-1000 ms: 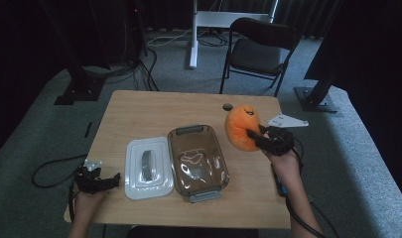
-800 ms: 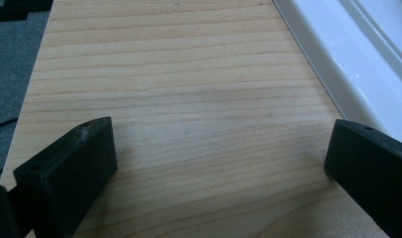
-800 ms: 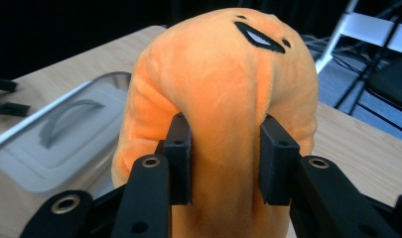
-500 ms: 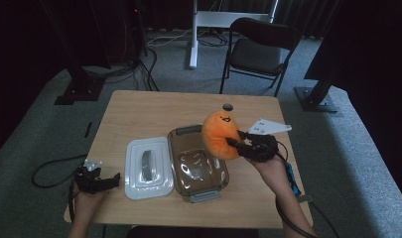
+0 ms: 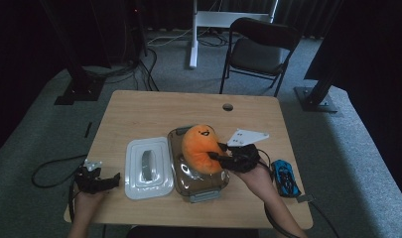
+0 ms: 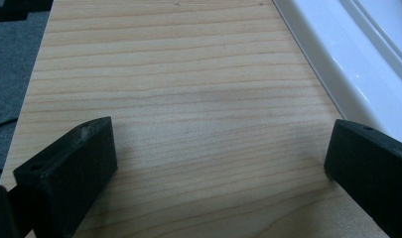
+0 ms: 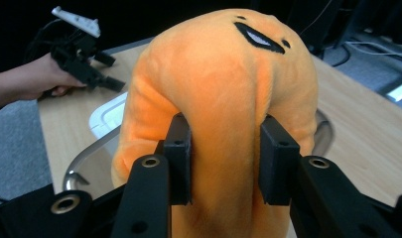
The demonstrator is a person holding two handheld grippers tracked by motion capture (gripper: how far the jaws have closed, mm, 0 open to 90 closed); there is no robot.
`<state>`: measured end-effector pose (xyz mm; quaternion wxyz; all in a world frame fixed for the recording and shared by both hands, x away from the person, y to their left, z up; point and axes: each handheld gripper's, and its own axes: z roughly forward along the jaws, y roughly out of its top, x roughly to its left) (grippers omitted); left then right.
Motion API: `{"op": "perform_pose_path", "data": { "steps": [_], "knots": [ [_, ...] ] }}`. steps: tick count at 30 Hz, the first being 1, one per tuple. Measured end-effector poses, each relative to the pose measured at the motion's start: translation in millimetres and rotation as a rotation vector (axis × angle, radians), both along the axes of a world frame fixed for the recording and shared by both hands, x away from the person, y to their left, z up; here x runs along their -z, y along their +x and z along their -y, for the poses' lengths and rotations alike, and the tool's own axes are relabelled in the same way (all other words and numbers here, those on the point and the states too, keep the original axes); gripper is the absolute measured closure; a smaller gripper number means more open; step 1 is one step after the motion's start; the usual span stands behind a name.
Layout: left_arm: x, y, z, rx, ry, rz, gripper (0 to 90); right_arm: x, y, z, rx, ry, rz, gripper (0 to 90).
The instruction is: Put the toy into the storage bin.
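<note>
holding the orange plush toy [image 5: 201,147] pinched in our right gripper [image 5: 222,156] over the clear container [image 5: 198,186]; left gripper [image 5: 111,179] rests wide open, empty, beside the white lid [image 5: 146,168].

I've got bare worktop [image 5: 154,111] across the whole far half, an easy lane there. Mid-worktop is crowded: the lid [image 5: 148,167] and the container [image 5: 196,187] lie just beside each other, hardly a gap between them. The plush [image 5: 202,148] bulks over the container, blocking its mouth. Near the right edge, the toy car [image 5: 285,177] narrows my lane. On the left, open wood lies between my left hand-held gripper [image 5: 97,182] and the lid.
</note>
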<state>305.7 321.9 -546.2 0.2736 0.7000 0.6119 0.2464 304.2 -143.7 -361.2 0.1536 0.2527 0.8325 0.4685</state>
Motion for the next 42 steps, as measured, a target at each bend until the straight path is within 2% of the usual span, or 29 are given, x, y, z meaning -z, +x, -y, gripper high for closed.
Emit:
{"op": "perform_pose_path", "data": {
  "steps": [8,17,35,42],
  "knots": [
    [0.1,0.4,-0.4,0.005,0.0,0.001,0.3,13.8,-7.5,-15.5,-0.06,-0.035,-0.03,63.5],
    [-0.1,0.3,-0.5,0.008,0.001,-0.003,0.3,32.5,-5.3,-23.4,-0.085,-0.071,-0.079,63.2],
    [0.0,0.3,-0.4,0.006,0.0,-0.001,0.3,49.2,3.0,-28.4,-0.094,-0.129,-0.139,61.6],
    [0.0,0.3,-0.4,0.006,0.0,-0.001,0.3,52.4,6.7,-30.3,-0.098,-0.144,-0.179,57.9]
  ]
}}
